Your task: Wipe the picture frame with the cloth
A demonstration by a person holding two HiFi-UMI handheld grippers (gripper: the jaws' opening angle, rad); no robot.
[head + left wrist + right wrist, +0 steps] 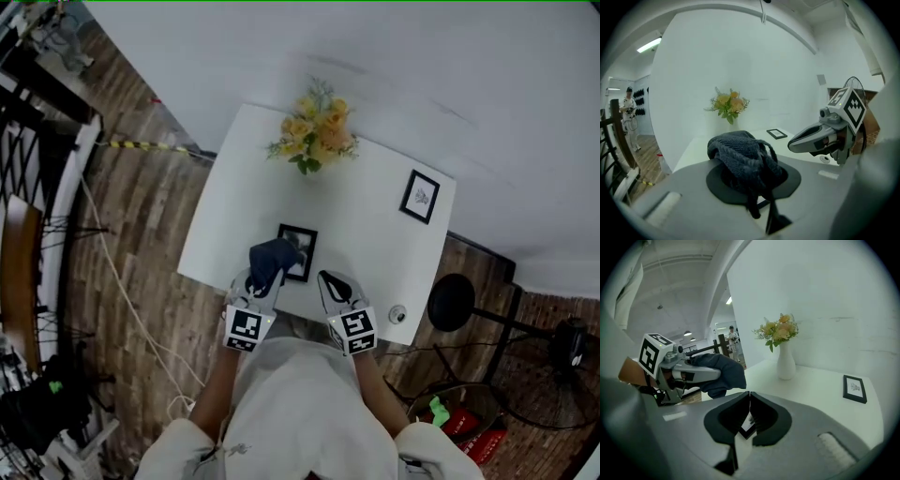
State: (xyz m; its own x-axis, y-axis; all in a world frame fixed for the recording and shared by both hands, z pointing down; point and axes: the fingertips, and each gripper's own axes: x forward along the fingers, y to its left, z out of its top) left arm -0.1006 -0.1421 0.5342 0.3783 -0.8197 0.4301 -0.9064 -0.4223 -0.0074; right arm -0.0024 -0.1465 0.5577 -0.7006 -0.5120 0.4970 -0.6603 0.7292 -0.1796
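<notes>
Two picture frames (305, 246) (420, 196) on table (375, 178); one cloth (272, 255) clamped in left gripper (257, 283).

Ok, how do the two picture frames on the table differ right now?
The near frame sits by the table's front edge; the far frame lies toward the back right corner. The near frame is partly hidden by the cloth; the far frame is uncovered. Both have black borders.

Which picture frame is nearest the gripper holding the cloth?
The picture frame by the table's near edge, beside the cloth in the left gripper; the other frame sits toward the right corner.
</notes>
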